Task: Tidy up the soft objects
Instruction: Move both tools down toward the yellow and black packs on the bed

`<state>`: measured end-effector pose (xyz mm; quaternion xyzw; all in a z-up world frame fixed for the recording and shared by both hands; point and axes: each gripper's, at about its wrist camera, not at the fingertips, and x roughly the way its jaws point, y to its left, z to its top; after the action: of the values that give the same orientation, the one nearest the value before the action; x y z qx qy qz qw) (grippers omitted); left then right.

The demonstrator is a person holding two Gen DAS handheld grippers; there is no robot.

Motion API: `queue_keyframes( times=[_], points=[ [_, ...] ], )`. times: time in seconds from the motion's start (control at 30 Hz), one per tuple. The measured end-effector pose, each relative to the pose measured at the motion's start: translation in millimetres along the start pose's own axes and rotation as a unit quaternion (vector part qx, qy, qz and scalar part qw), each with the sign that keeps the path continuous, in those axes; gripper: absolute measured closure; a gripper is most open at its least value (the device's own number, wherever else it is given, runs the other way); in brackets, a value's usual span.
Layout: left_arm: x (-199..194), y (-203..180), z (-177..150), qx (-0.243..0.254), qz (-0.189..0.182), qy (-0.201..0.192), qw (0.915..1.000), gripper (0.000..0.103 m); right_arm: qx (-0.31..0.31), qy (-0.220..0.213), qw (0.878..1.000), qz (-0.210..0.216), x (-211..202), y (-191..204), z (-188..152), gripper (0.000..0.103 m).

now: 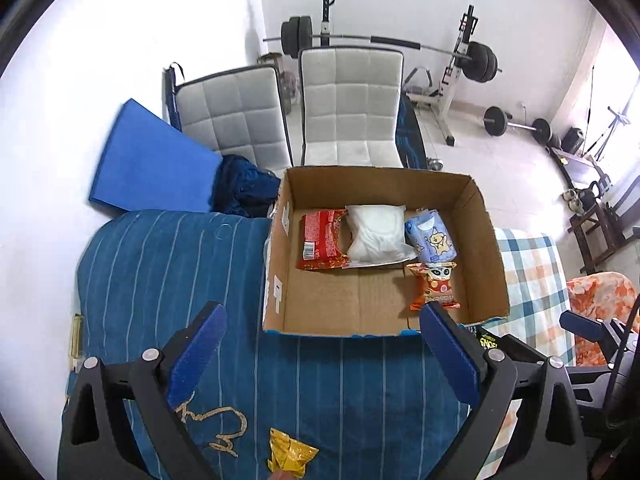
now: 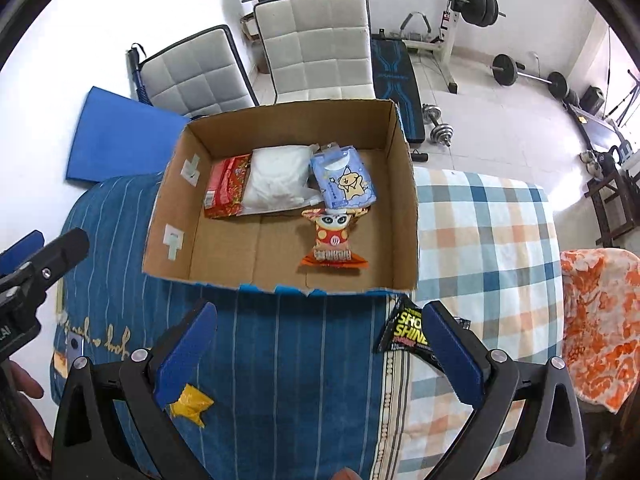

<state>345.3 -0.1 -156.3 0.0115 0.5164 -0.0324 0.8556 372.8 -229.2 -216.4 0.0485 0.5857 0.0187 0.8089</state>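
Over blue blanket [image 1: 320, 380], both claws wide, empty.

Ahead of my left fingers [image 1: 208, 344] sits the open brown cardboard box [image 1: 486, 240]; it rests on the blue striped blanket [image 1: 160, 272] that spreads under them. Inside, along the far half, lie the red snack packet [image 1: 320, 240] on the left, the white soft pouch [image 1: 376, 232] partly over it, and the pale blue tissue pack [image 1: 432, 238] on the right. The orange panda-print snack bag [image 1: 434, 286] lies in front of the tissue pack. Between my left fingers, close to me, lies the yellow foil packet [image 1: 290, 456]. Beside my right fingers [image 2: 452, 356], just before the box's near right corner, lies the black snack sachet [image 2: 404, 330]. Right of it spreads the checked cloth [image 2: 480, 232].
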Motion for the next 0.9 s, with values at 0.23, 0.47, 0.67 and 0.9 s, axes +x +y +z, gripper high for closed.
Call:
queue_keyframes(
  times=[0.23, 0.47, 0.67, 0.9],
  points=[
    [-22, -1, -19, 0.0, -0.005, -0.01, 0.9999, 0.004, -0.002, -0.002, 1.0, 0.026, -14, -2, -22, 0.0],
    [-4, 13, -49, -0.032, 0.022, 0.019, 0.9991, 0.004, 0.052, 0.04, 0.998, -0.015, 22, -71, -48, 0.0],
    [50, 41, -89, -0.086, 0.04, 0.094, 0.9911, 0.004, 0.09, 0.112, 0.988, -0.059, 97, -145, -65, 0.0],
    [106, 59, -148, -0.127, 0.044, 0.189, 0.9727, 0.004, -0.143, 0.193, 0.968, -0.075, 182, -137, -61, 0.0]
  ],
)
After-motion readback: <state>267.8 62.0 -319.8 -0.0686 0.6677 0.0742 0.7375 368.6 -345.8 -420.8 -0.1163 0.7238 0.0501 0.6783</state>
